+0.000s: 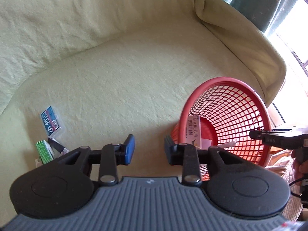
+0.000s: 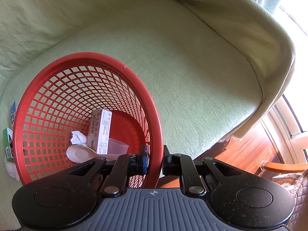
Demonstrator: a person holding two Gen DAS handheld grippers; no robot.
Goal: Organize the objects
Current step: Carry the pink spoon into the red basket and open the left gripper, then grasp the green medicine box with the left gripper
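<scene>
R gripper [image 2: 155, 163] is clamped on the red basket [image 2: 154, 115] rim at lower centre of the right wrist view, one pad inside the mesh, one outside. Looks like you're using it to keep the basket tipped w/ mouth toward you so stuff drops in easy. Already inside: white box [image 2: 101, 130], crumpled tissue [image 2: 78, 137], spoon [image 2: 80, 153], clear cup [image 2: 117, 147]. L gripper [image 1: 148, 148] has jaws parted, nothing between them, hovering over the sofa seat [image 1: 125, 77] just left of the basket, prob free for the next pick. Leftovers sit lower left of the left wrist view: blue packet [image 1: 51, 120], green box [image 1: 44, 151], plus a dark item beside it, can't ID.
</scene>
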